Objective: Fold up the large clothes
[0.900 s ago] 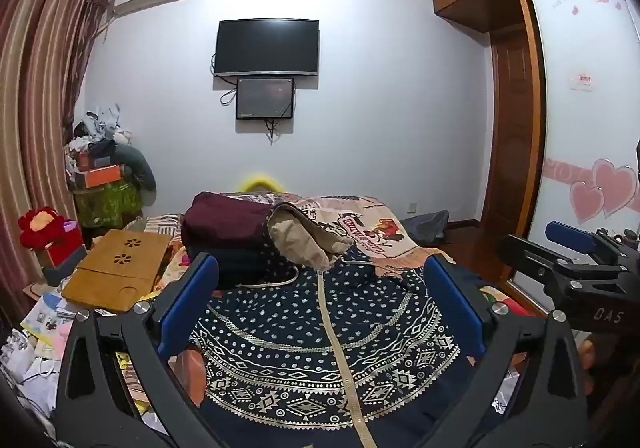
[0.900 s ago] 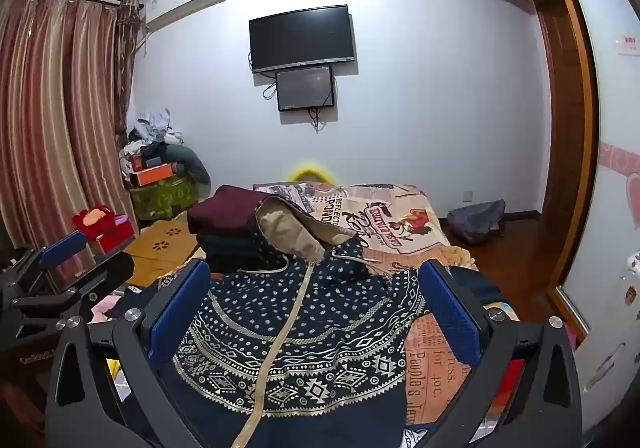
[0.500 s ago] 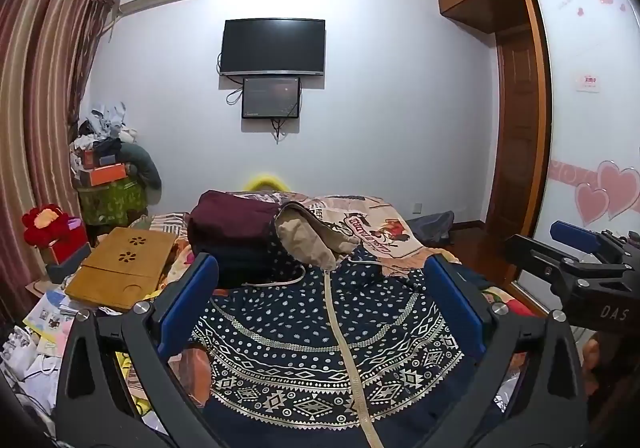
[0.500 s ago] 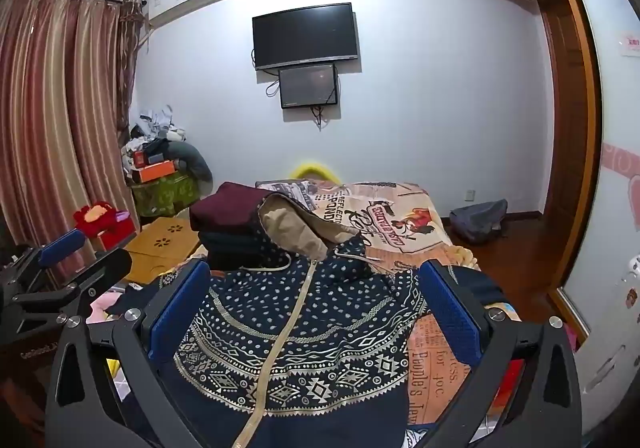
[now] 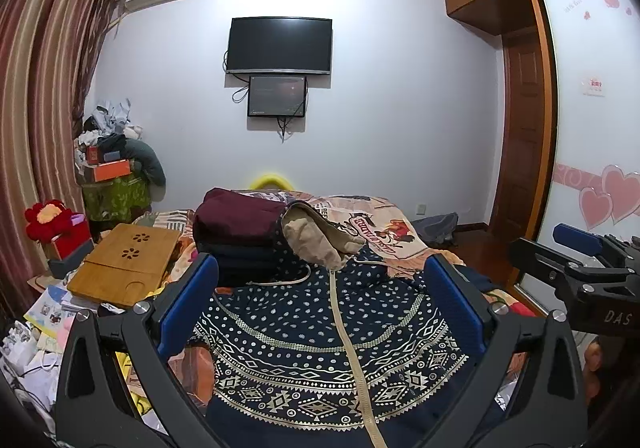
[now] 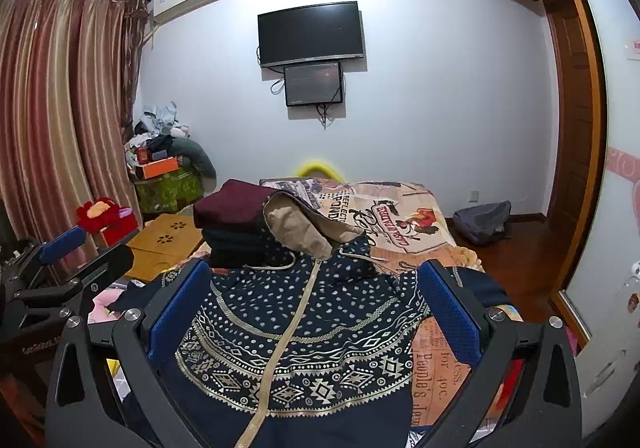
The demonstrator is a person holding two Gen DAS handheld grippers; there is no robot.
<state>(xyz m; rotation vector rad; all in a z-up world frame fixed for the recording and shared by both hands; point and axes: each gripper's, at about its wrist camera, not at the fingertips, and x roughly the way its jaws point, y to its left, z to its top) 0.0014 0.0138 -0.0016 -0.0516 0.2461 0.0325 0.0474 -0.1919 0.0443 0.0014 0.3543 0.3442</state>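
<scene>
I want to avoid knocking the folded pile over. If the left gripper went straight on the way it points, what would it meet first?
Probably the patterned navy hoodie spread on the bed, below the open left gripper. The folded pile sits farther back and left; depth is uncertain.

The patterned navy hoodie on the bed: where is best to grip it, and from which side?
Probably the two outer edges of the hoodie, one tool each, coming from the near hem side. It lies flat, zipper up, hood away against the folded stack.
</scene>
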